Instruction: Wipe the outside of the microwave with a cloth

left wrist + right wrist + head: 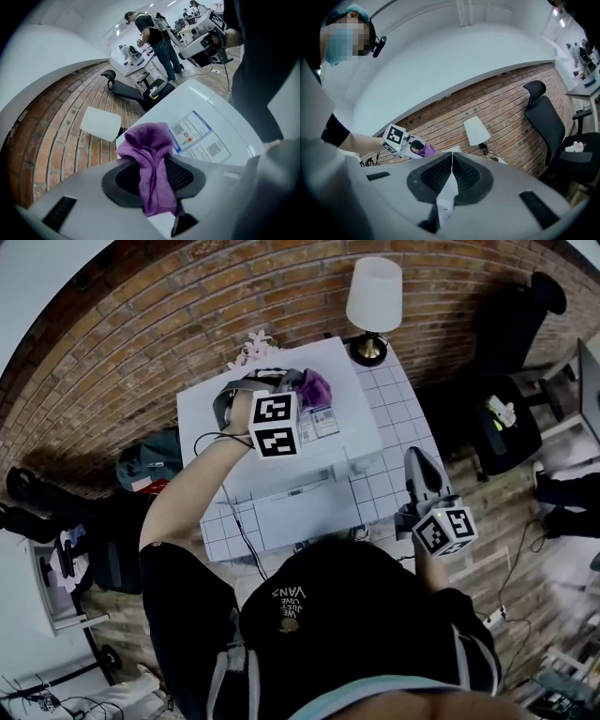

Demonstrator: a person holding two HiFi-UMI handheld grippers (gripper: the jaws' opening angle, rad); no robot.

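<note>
A white microwave (281,427) stands on a tiled table, with a printed label (319,421) on its top. My left gripper (281,382) is over the top's far side, shut on a purple cloth (315,387). In the left gripper view the cloth (151,168) is pinched between the jaws and bunches out ahead of them above the microwave top (211,112) and its label (199,138). My right gripper (419,468) is off the microwave's right side, shut with nothing in it; its view shows jaws closed (451,174) and the left gripper (410,147) with the cloth (426,149) far off.
A table lamp (373,301) stands at the table's back right corner by the brick wall (141,334). Pink flowers (255,345) sit behind the microwave. Black office chairs (506,418) stand to the right, bags (150,465) on the floor to the left. A person (157,35) works in the background.
</note>
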